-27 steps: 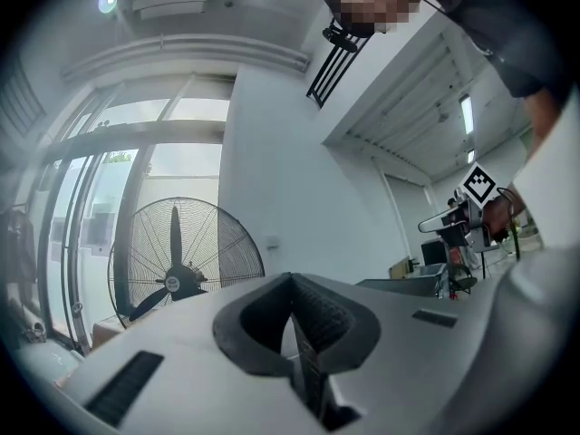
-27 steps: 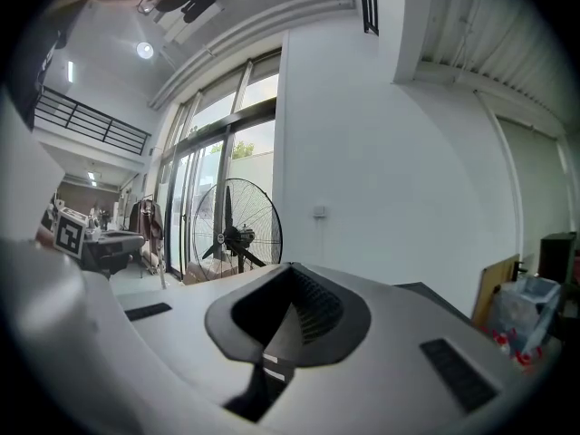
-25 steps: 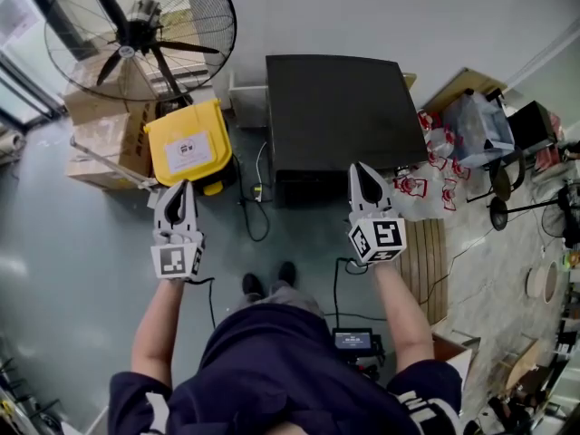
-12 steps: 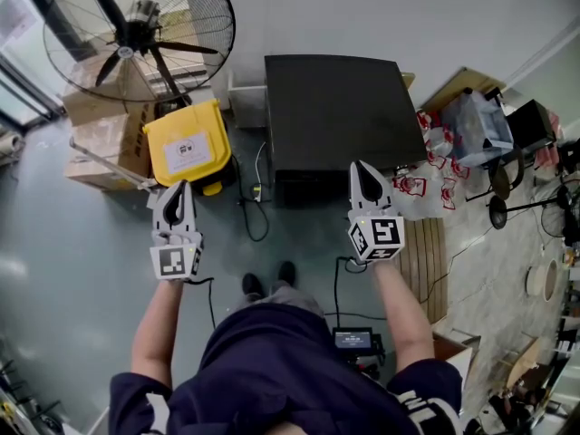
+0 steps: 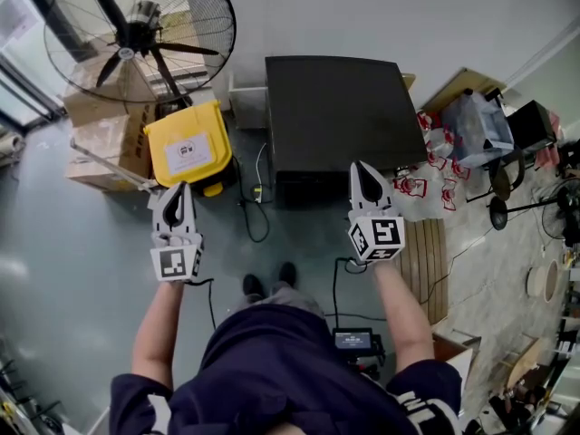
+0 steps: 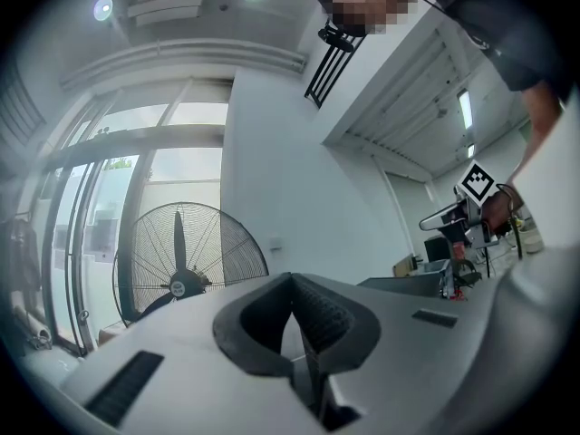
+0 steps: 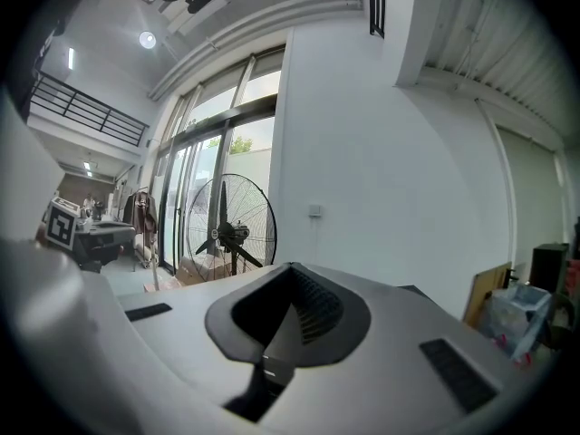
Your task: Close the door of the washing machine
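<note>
So I'm standing right in front of the washing machine [image 5: 340, 116], a dark boxy thing backed against the wall, with a yellow bin [image 5: 188, 148] just to its left and a big floor fan [image 5: 136, 30] behind that. Both tools are held out level at about chest height. The left gripper [image 5: 180, 193] has its jaws pinched together with nothing in them, and it sits over the floor near the bin. The right gripper [image 5: 363, 169] is the same, fully closed and empty, and from my head view its tip lines up with the machine's front right corner. The annoying part is that the door is on the front face, and I'm looking nearly straight down on the lid. I only see that face edge-on, and both gripper views look out over the top at the wall. I can't tell how far the door stands open, and nothing obvious is sticking out over the floor or the cables [image 5: 256, 198]. My guess on handling is that it's a rigid hinged door, light to swing, with a latch that wants a firm shove at the end. I wouldn't grab it at all. I'd drop lower and push with closed jaws on the rim opposite the hinge, staying off the smooth centre where the tips could skid.
</note>
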Motion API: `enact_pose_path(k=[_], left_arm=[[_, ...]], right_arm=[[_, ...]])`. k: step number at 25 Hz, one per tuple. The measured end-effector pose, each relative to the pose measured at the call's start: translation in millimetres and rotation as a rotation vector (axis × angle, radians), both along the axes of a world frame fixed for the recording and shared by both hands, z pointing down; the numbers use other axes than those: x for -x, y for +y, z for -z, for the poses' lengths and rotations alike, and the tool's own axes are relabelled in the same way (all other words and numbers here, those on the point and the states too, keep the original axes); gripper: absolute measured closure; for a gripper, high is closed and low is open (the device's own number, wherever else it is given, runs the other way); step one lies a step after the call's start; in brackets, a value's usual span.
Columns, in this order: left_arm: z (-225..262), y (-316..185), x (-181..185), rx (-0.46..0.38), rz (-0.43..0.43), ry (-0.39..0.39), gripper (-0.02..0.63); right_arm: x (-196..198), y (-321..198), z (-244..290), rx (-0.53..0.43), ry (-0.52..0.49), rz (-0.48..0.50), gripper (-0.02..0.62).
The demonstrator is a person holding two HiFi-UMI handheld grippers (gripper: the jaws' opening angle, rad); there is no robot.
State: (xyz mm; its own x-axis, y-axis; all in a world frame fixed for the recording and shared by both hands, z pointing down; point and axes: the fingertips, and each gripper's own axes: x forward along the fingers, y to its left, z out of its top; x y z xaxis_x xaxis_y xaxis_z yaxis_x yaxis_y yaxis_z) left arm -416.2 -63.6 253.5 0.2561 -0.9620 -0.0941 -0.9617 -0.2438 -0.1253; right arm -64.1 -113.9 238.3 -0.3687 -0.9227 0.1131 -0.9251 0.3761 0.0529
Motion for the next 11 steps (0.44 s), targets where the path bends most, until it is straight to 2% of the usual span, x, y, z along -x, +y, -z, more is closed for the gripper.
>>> enact_pose_path(k=[11], left_arm=[[0.6, -1.1, 0.0, 0.002, 0.006, -0.003, 0.583]], right_arm=[[-1.5, -1.7, 3.0, -0.002, -0.003, -0.005, 0.577]])
